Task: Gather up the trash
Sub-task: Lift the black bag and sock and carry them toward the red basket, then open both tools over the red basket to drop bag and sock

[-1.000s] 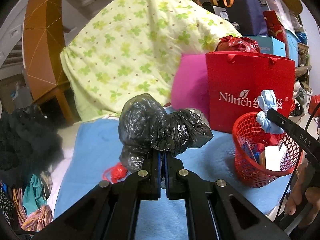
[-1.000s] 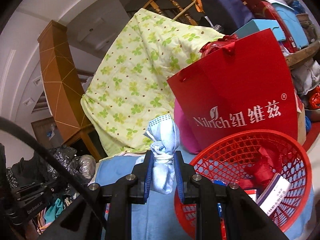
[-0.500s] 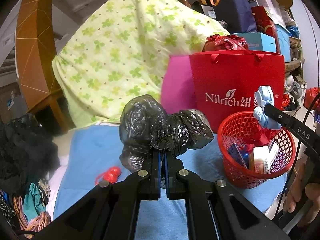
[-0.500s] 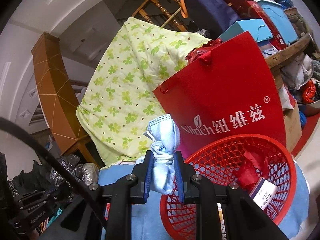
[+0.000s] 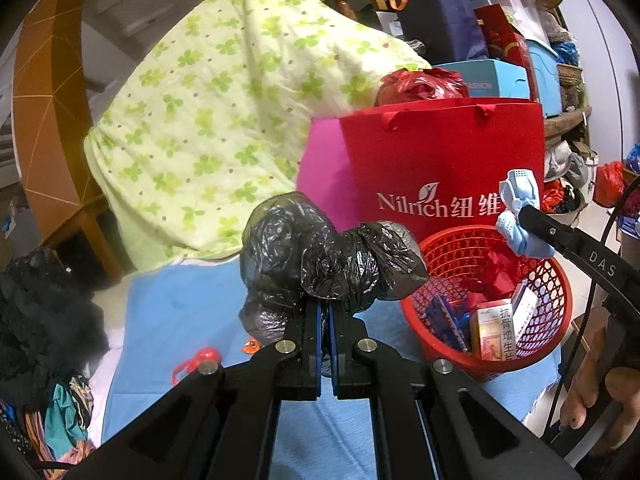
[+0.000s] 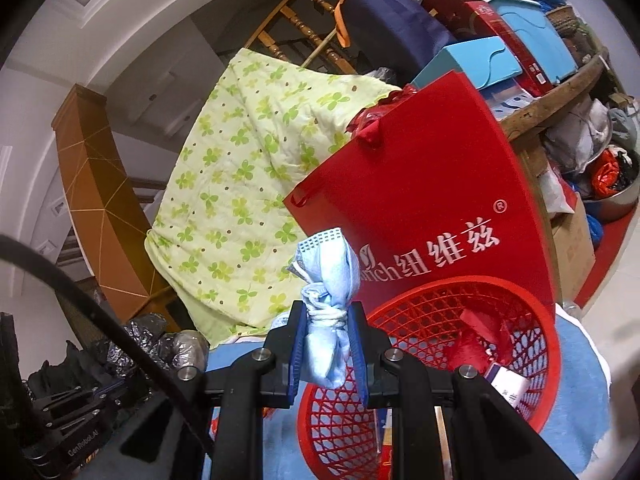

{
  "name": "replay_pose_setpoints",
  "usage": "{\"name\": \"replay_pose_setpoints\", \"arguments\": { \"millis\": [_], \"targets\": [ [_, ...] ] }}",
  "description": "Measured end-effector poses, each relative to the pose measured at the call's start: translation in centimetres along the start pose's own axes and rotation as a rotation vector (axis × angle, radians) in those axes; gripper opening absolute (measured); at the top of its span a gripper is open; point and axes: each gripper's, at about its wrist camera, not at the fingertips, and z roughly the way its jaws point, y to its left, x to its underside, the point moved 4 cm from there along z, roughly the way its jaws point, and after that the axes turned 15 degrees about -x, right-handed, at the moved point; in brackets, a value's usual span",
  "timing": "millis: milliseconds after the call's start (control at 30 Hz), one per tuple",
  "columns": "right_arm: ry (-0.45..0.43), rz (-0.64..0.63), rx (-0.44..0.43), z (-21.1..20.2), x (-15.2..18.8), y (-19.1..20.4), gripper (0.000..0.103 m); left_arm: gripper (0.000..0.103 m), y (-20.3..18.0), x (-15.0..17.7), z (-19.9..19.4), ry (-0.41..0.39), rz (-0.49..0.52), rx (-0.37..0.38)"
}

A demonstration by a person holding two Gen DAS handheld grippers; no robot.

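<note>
My left gripper [image 5: 325, 312] is pinching a crumpled black plastic bag [image 5: 320, 264], and my right gripper [image 6: 328, 346] is clamped on a knotted blue face mask [image 6: 326, 304]. Over the last second both have drifted toward the red basket [image 6: 536, 344] on the blue cloth [image 5: 180, 312]; the mask now hangs at its near rim. I judge these 2 pieces are nearly ready to drop in.
</note>
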Motion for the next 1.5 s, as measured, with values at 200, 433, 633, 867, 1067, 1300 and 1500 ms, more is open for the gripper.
{"name": "replay_pose_setpoints", "arguments": {
  "millis": [200,433,633,867,1067,1300,1500],
  "targets": [
    [-0.011,0.019,0.009,-0.9,-0.4,-0.8,0.023,0.004,-1.8,-0.6,-0.1,-0.008,0.018,0.027],
    [-0.030,0.048,0.024,-1.9,-0.9,-2.1,0.023,0.004,-4.1,-1.1,-0.1,-0.018,0.047,0.059],
    [-0.043,0.084,0.032,-2.6,-1.3,-3.2,0.023,0.004,-5.5,-1.2,0.0,-0.018,0.061,0.084],
    [-0.046,0.154,0.057,-2.9,-1.2,-4.5,0.026,0.007,-7.6,-1.5,1.7,-0.001,0.025,0.308],
    [-0.044,0.247,0.043,-2.8,-0.9,-6.0,0.028,0.057,-6.0,-0.1,3.3,0.030,-0.067,0.383],
    [-0.042,0.185,0.012,-1.8,-0.6,-3.9,0.035,0.057,-0.4,3.3,5.2,0.091,-0.123,0.299],
    [-0.061,-0.031,-0.066,0.1,0.5,2.7,0.057,0.057,8.1,9.1,8.7,0.206,-0.197,0.124]
  ]
}}
